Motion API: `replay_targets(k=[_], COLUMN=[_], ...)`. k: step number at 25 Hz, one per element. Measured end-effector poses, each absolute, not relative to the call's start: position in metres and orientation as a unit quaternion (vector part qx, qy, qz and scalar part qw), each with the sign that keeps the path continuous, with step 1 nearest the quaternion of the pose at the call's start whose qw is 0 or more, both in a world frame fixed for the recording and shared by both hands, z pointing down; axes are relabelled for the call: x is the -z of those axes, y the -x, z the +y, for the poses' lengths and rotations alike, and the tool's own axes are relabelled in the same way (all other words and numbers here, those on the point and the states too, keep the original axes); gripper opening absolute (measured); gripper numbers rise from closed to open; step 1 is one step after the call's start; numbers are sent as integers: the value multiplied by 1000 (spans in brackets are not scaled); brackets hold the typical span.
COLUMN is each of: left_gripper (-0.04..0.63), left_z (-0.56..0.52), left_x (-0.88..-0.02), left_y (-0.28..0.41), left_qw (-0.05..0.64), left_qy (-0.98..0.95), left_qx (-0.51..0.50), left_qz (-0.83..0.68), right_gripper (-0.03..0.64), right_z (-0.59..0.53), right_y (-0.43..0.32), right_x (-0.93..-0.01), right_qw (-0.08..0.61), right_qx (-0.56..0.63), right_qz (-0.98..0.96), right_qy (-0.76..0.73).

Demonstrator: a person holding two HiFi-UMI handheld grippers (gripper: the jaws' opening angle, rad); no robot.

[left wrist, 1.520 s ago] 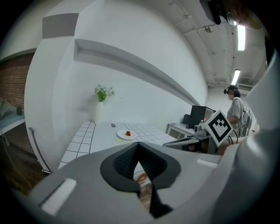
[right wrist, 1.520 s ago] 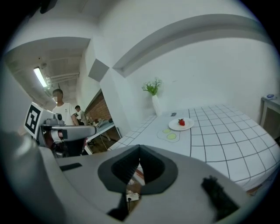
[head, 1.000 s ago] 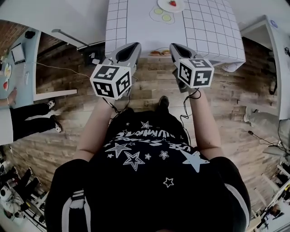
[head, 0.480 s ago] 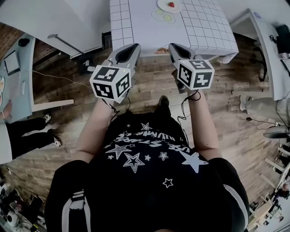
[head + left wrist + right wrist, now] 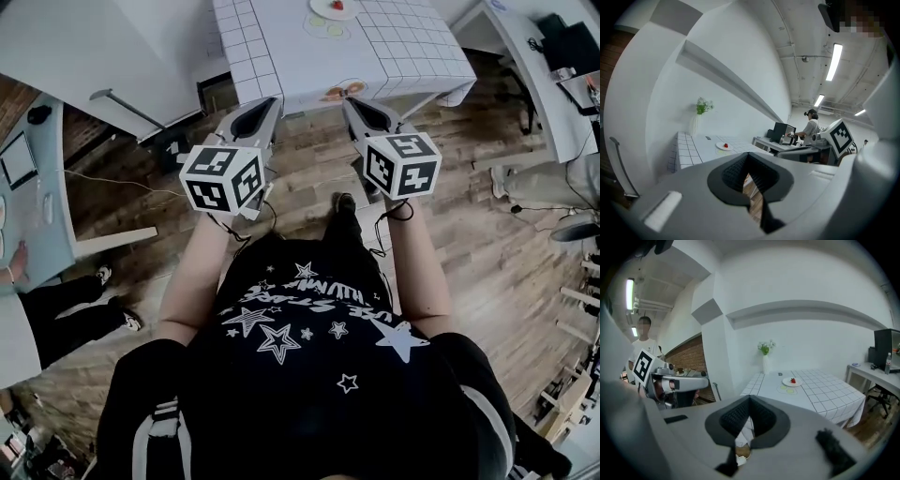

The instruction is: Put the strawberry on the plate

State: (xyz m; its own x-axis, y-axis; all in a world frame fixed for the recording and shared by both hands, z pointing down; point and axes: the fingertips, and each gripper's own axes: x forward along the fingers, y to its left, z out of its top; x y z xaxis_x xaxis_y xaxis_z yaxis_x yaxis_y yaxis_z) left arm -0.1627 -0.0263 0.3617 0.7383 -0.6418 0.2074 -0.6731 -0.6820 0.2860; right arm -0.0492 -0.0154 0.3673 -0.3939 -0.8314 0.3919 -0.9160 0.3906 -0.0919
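A red strawberry lies on a small white plate at the far side of a table with a white grid cloth. I hold both grippers side by side over the wooden floor, short of the table's near edge. The left gripper and right gripper are shut with nothing between their pads. In the left gripper view the strawberry and plate sit far beyond the shut gripper. The right gripper view shows the strawberry on the plate, far beyond the gripper.
Pale green round slices lie by the plate. A vase of green stems stands at the table's far end. Orange items show at the table's near edge. Desks with a monitor stand to the right; other people stand nearby.
The table has slid up and left in the head view and looks a little farther off. Both grippers keep the same shut pose side by side.
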Motion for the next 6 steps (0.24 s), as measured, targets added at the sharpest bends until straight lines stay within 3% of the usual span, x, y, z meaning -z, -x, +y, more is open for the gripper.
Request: replay_targets(k=[6], left_gripper=[9], left_z=[-18], left_x=[-369], left_y=[172], left_qw=[177], left_qy=[-921], left_qx=[-54], left_qz=[-341], right_gripper=[12], right_z=[0], right_y=[59], right_x=[-372], right_qw=[145], right_qx=[-156], right_qz=[-814], right_qy=[-541])
